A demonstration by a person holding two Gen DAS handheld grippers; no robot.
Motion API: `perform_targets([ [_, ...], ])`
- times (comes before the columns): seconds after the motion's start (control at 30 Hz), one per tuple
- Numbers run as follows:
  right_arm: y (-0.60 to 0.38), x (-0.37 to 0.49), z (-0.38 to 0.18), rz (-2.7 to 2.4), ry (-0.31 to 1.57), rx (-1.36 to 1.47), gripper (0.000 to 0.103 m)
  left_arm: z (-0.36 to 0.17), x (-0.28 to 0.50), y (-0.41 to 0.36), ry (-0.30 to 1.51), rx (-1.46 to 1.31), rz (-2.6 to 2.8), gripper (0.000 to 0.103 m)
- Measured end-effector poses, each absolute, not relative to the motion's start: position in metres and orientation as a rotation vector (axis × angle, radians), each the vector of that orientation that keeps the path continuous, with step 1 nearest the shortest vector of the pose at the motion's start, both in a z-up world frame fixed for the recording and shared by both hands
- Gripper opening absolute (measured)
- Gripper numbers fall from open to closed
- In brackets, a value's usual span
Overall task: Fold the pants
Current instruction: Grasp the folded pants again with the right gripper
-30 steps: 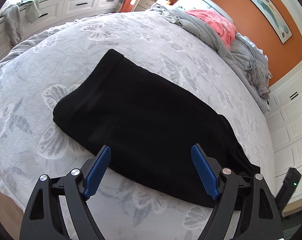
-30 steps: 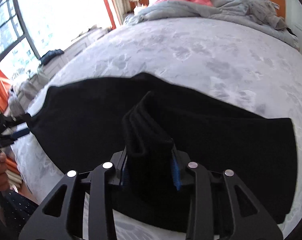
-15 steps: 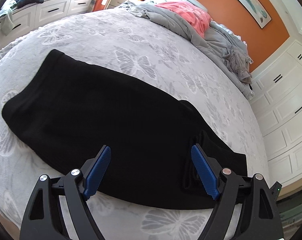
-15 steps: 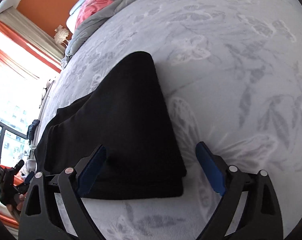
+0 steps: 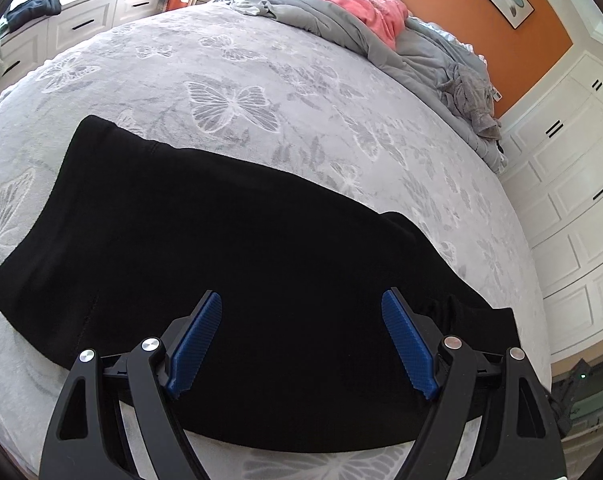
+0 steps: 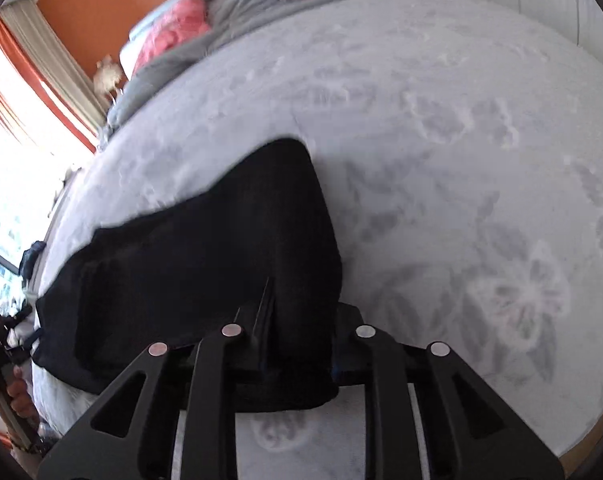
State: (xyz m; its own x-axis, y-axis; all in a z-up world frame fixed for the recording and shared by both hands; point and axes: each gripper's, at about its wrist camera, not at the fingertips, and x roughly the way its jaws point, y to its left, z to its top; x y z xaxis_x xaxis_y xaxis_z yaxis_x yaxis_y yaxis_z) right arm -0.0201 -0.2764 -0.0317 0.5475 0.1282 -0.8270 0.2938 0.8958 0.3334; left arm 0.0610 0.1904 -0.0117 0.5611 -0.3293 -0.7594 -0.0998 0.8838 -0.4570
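Note:
Black pants (image 5: pixel 261 240) lie folded lengthwise across a grey butterfly-print bedspread (image 5: pixel 261 80). My left gripper (image 5: pixel 301 294) hovers open over their near edge, blue pads wide apart and nothing between them. In the right wrist view the pants (image 6: pixel 221 248) stretch away to the left. Their near right end fills the gap of my right gripper (image 6: pixel 301 304). Its jaws are closing on that cloth, which bunches between the fingers and hides the pads. A person's hand (image 6: pixel 17 396) holding the other gripper shows at the far left.
A grey duvet (image 5: pixel 341 32) and a pink garment (image 5: pixel 361 4) are heaped at the head of the bed. White cupboards (image 5: pixel 573 184) stand to the right of the bed, and drawers with clothes on top (image 5: pixel 81 20) to the left. The bed's edge runs just below both grippers.
A second ago my right gripper held a raised fold. Half a second ago it stood wide open around the pants' end, and now it has narrowed onto it. My left gripper slid right along the pants.

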Motion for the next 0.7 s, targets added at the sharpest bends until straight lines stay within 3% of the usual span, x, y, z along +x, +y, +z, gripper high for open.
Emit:
perform_targets([
  [0.03,-0.278,-0.025,-0.025,-0.138,0.978,0.474,0.040,-0.012,0.062,0.188,0.978,-0.482,-0.145,0.079],
  [0.17,-0.231,-0.048,0.040,-0.185,0.789,0.156,0.047,-0.013,0.060,0.181,0.980,-0.454,-0.144,0.079],
  [0.3,-0.131,-0.040,0.044,0.151,0.831,0.011,0.069,-0.012,0.058,0.176,0.984,-0.413,-0.153,0.079],
  [0.47,-0.022,-0.025,-0.002,0.330,0.892,-0.197,0.069,-0.008,0.049,0.185,0.968,-0.408,-0.148,0.079],
  [0.5,-0.015,-0.021,-0.014,0.333,0.916,-0.217,0.067,-0.007,0.047,0.190,0.962,-0.410,-0.143,0.079],
  [0.53,-0.010,-0.013,-0.024,0.322,0.939,-0.229,0.048,-0.007,0.044,0.195,0.961,-0.412,-0.140,0.079],
  [0.57,-0.009,-0.007,-0.031,0.289,0.947,-0.239,0.042,-0.006,0.042,0.201,0.963,-0.418,-0.138,0.079],
  [0.6,-0.014,-0.004,-0.029,0.293,0.944,-0.204,0.025,-0.006,0.040,0.207,0.965,-0.427,-0.140,0.080],
  [0.63,-0.018,0.000,-0.023,0.293,0.950,-0.157,0.017,-0.005,0.037,0.215,0.964,-0.435,-0.139,0.079],
  [0.7,-0.025,0.007,0.006,0.280,0.911,-0.050,0.016,-0.003,0.032,0.230,0.954,-0.451,-0.121,0.080],
])
